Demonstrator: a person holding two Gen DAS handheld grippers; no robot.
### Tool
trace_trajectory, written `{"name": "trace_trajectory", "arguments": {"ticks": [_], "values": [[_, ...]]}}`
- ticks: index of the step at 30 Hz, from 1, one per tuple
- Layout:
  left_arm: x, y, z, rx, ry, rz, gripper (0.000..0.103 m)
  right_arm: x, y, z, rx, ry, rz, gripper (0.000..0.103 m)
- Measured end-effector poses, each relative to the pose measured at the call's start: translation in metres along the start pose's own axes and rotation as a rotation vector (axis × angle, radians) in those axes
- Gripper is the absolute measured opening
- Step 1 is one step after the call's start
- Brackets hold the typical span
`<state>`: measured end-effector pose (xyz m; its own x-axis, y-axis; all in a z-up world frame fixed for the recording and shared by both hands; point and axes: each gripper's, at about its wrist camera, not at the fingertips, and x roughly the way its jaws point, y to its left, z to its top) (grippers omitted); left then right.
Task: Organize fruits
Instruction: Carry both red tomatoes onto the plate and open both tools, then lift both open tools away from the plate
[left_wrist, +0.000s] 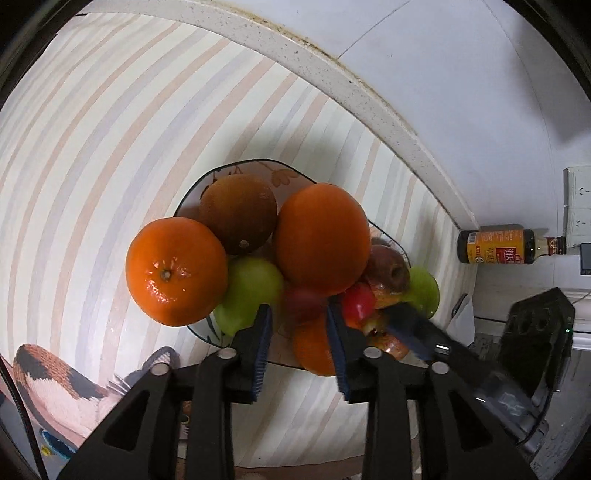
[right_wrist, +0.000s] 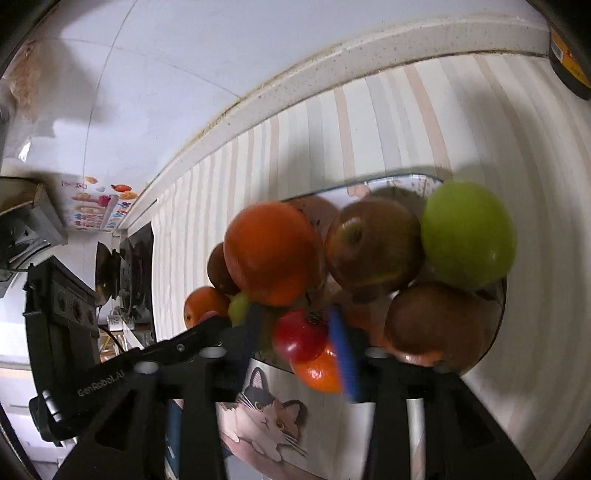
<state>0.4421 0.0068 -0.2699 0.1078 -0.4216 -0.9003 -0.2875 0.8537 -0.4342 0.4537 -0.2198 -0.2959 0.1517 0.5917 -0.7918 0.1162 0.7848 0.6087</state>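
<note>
A glass plate on the striped cloth holds a pile of fruit: oranges, a brown fruit, green apples and red apples. My left gripper is open just above the pile's near side, with nothing between its fingers. My right gripper hovers at the pile's near edge, jaws apart around a small red apple above an orange; whether the pads touch it I cannot tell. It also shows in the left wrist view. The plate holds a green apple.
A dark sauce bottle lies by the wall at the right. A white speckled counter edge runs behind the cloth. A cat-print mat lies in front of the plate. A stove is to the left.
</note>
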Motion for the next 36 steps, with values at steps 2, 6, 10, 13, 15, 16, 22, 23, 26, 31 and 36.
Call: {"name": "trace_trajectory", "arguments": {"ticks": [2, 6, 10, 13, 15, 16, 22, 23, 26, 31, 36], "values": [[0.0, -0.004, 0.002, 0.011, -0.01, 0.014, 0.065, -0.007, -0.002, 0.003, -0.001, -0.011, -0.006, 0.083], [-0.01, -0.008, -0.001, 0.056, -0.05, 0.073, 0.089, -0.026, -0.003, 0.0, -0.038, -0.044, -0.085, 0.086], [-0.026, -0.016, -0.015, 0.14, -0.125, 0.188, 0.092, -0.045, 0.005, -0.014, -0.144, -0.096, -0.278, 0.093], [-0.034, -0.025, -0.031, 0.223, -0.194, 0.326, 0.098, -0.053, 0.015, -0.029, -0.235, -0.139, -0.444, 0.097], [-0.036, -0.027, -0.042, 0.257, -0.224, 0.383, 0.1, -0.057, 0.022, -0.039, -0.282, -0.166, -0.531, 0.098], [-0.037, -0.028, -0.046, 0.261, -0.233, 0.398, 0.1, -0.059, 0.024, -0.043, -0.293, -0.178, -0.55, 0.098], [-0.054, -0.033, -0.068, 0.283, -0.292, 0.421, 0.1, -0.074, 0.034, -0.063, -0.307, -0.231, -0.571, 0.098], [-0.06, -0.034, -0.073, 0.289, -0.306, 0.419, 0.1, -0.078, 0.036, -0.068, -0.308, -0.241, -0.569, 0.098], [-0.074, -0.038, -0.089, 0.314, -0.339, 0.416, 0.1, -0.096, 0.043, -0.082, -0.302, -0.277, -0.566, 0.098], [-0.109, -0.044, -0.122, 0.363, -0.414, 0.405, 0.1, -0.13, 0.064, -0.114, -0.299, -0.344, -0.559, 0.098], [-0.147, -0.044, -0.159, 0.408, -0.481, 0.377, 0.1, -0.169, 0.091, -0.157, -0.301, -0.439, -0.56, 0.098]]}}
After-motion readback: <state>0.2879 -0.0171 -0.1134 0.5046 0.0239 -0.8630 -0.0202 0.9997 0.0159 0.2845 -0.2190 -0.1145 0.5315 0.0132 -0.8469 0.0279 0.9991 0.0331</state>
